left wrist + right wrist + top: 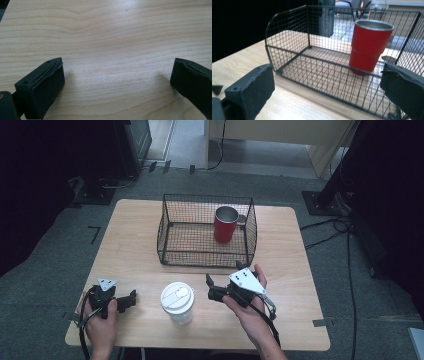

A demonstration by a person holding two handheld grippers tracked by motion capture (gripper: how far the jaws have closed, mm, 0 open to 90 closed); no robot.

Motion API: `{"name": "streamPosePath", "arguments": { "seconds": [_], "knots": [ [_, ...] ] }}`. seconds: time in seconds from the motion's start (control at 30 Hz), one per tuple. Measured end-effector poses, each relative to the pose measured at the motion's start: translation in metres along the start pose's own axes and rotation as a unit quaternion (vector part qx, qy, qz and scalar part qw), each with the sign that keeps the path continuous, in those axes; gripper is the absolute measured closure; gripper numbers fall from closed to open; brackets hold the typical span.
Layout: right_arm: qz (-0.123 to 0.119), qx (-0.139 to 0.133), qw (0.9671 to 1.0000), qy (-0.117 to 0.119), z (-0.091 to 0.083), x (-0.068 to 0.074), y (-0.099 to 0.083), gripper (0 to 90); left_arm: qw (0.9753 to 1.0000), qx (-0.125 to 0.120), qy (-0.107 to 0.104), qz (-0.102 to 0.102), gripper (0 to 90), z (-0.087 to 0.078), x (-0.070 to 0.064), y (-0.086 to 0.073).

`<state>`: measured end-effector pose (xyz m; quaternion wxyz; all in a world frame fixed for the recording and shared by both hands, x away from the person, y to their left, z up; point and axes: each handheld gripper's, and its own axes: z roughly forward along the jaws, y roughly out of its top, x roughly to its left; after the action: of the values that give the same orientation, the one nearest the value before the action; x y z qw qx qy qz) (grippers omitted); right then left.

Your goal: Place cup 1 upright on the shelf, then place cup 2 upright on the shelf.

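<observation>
Meanwhile both grippers, left (131,300) and right (223,280), gape empty beside the lidded cup (178,302)

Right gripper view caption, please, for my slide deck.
Open right gripper faces a wire basket holding an upright red cup.

1. The wire basket (207,231) fills the table's (130,230) far middle; its mesh walls block the sides, its top is open.
2. A red cup (225,224) occupies the basket's right end.
3. A lidded cup (178,302) stands near the front edge; bare wood flanks it.
</observation>
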<state>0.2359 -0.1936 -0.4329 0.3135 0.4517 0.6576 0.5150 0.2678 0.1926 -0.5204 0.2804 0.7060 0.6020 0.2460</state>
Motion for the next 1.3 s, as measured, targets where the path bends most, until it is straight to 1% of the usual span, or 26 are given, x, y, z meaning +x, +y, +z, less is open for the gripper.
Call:
{"name": "streamPosePath", "arguments": {
  "seconds": [0.07, 0.13, 0.17, 0.23, 0.33, 0.37, 0.43, 0.5, 0.53, 0.67, 0.7, 0.73, 0.83, 0.87, 0.9, 1.03, 1.13, 1.17, 1.2, 1.3],
  "knots": [
    [0.002, 0.006, 1.0, 0.004, -0.004, 0.0, -0.008, 0.0, 1.0, 0.0, 0.0, 0.0, 0.0, 0.0, 0.0, 0.0],
    [0.004, 0.008, 1.0, 0.003, -0.007, 0.0, -0.011, 0.0, 1.0, 0.0, 0.0, 0.0, 0.0, 0.0, 0.0, 0.0],
    [0.001, 0.009, 0.9999, 0.006, -0.012, 0.0, -0.016, 0.0, 1.0, 0.0, 0.0, 0.0, 0.0, 0.0, 0.0, 0.0],
    [0.001, 0.01, 0.9999, 0.007, -0.014, 0.0, -0.018, 0.0, 1.0, 0.001, 0.0, 0.0, 0.0, 0.0, 0.0, 0.0],
    [0.002, 0.01, 0.9999, 0.013, -0.024, -0.001, -0.026, 0.0, 1.0, 0.0, 0.0, 0.0, 0.0, 0.0, 0.0, 0.0],
    [0.002, 0.01, 0.9999, 0.013, -0.024, -0.001, -0.026, 0.0, 1.0, 0.001, 0.0, 0.0, 0.0, 0.0, 0.0, 0.0],
    [0.007, 0.009, 0.9996, 0.024, -0.032, -0.001, -0.032, 0.0, 1.0, 0.002, 0.0, 0.001, 0.0, 0.0, 0.0, 0.0],
    [0.002, 0.013, 0.9994, 0.032, -0.035, 0.002, -0.036, 0.0, 1.0, 0.002, 0.0, 0.001, 0.0, 0.0, 0.0, 0.0],
    [0.002, 0.013, 0.9994, 0.032, -0.035, 0.002, -0.036, 0.0, 1.0, 0.001, 0.0, 0.001, 0.0, 0.0, 0.0, 0.0],
    [0.001, 0.017, 0.9986, 0.051, -0.042, 0.01, -0.04, 0.0, 1.0, 0.0, 0.0, -0.001, 0.0, 0.0, 0.0, 0.0],
    [-0.002, 0.017, 0.9979, 0.062, -0.043, 0.014, -0.042, 0.0, 1.0, 0.0, 0.0, -0.001, 0.0, 0.0, 0.0, 0.0],
    [-0.002, 0.017, 0.9979, 0.062, -0.043, 0.014, -0.042, 0.0, 1.0, 0.0, 0.0, 0.0, 0.0, 0.0, 0.0, 0.0],
    [-0.005, 0.019, 0.9965, 0.081, -0.044, 0.023, -0.044, 0.0, 1.0, 0.0, 0.0, 0.0, 0.0, 0.0, 0.0, 0.0],
    [-0.007, 0.021, 0.9951, 0.096, -0.044, 0.029, -0.046, 0.0, 1.0, 0.001, 0.0, 0.0, 0.0, 0.0, 0.0, 0.0],
    [-0.007, 0.021, 0.9951, 0.096, -0.044, 0.029, -0.046, 0.0, 1.0, 0.0, 0.0, 0.0, 0.0, 0.0, 0.0, 0.0],
    [-0.012, 0.03, 0.9918, 0.123, -0.04, 0.043, -0.05, 0.0, 1.0, 0.001, 0.0, 0.0, 0.0, 0.0, 0.0, 0.0],
    [-0.018, 0.033, 0.9901, 0.135, -0.036, 0.051, -0.053, 0.0, 1.0, 0.001, 0.0, 0.0, 0.0, 0.0, 0.0, 0.0],
    [-0.017, 0.033, 0.9896, 0.139, -0.035, 0.054, -0.053, 0.0, 1.0, 0.0, 0.0, 0.0, 0.0, 0.0, 0.0, 0.0],
    [-0.015, 0.033, 0.9882, 0.149, -0.032, 0.059, -0.054, 0.0, 1.0, 0.001, 0.0, 0.0, 0.0, 0.0, 0.0, 0.0],
    [-0.019, 0.037, 0.9873, 0.153, -0.028, 0.064, -0.055, 0.0, 1.0, 0.001, 0.0, 0.0, 0.0, 0.0, 0.0, 0.0]
  ]
}}
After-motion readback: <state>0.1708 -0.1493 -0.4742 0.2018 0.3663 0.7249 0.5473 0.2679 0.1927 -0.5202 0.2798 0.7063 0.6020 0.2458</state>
